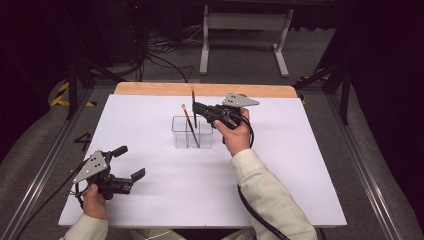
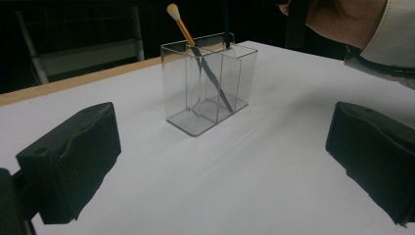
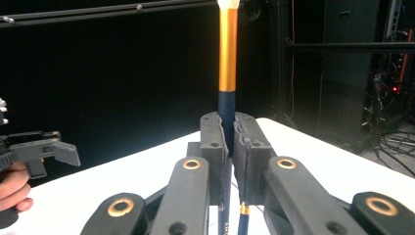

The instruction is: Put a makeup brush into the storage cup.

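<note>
White sheeting covers the surface [image 1: 150, 130], with a bare wooden strip seen along its far edge and a dark room behind, where cables and a pale metal frame [image 1: 245, 30] lie on the floor. Near the centre of the surface a clear plastic holder [image 1: 192, 132] with several compartments is seen standing upright. One brush [image 1: 190, 126] is seen leaning inside it, its pale tip tilted toward 11 o'clock in the high view and its dark handle resting on the holder's floor.

Just beside the holder, at 1 o'clock from it, the right claw [image 1: 196, 107] is held level. Its jaws are pressed together on a second brush [image 3: 227, 73], which is kept upright with its gold ferrule and pale tip above the jaws and its dark handle passing down between the pads. Whether its lower end has entered a compartment cannot be told.

At 7 o'clock from the holder and well apart from it, the left claw [image 1: 131, 162] is held low over the surface. Its jaws are spread wide with nothing between them, and they are pointed toward the holder.
</note>
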The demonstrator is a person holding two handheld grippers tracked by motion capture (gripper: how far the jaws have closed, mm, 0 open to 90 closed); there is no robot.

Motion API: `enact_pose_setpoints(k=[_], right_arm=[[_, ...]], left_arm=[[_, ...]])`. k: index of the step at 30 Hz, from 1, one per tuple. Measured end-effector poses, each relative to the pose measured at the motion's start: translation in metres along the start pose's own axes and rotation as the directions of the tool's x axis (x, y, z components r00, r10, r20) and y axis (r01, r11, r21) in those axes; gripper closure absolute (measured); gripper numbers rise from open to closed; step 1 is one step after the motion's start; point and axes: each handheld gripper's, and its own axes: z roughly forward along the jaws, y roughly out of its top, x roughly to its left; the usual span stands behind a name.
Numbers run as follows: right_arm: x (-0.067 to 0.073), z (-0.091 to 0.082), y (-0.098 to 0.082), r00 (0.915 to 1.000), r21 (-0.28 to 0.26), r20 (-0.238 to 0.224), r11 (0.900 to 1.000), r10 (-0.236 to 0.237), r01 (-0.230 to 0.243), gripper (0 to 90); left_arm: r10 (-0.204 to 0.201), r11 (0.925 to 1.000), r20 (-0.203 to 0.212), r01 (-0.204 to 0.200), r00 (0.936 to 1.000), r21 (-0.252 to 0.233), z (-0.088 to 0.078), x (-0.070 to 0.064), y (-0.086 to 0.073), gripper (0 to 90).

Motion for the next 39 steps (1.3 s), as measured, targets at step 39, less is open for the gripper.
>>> enact_pose_setpoints(k=[39], right_arm=[[-0.005, 0.007, -0.034, 0.9987, 0.085, 0.022, 0.995, 0.046, -0.048, 83.7]], left_arm=[[0.008, 1.0, 0.005, -0.008, 1.0, 0.0, 0.0, 0.0, 0.001, 0.6]])
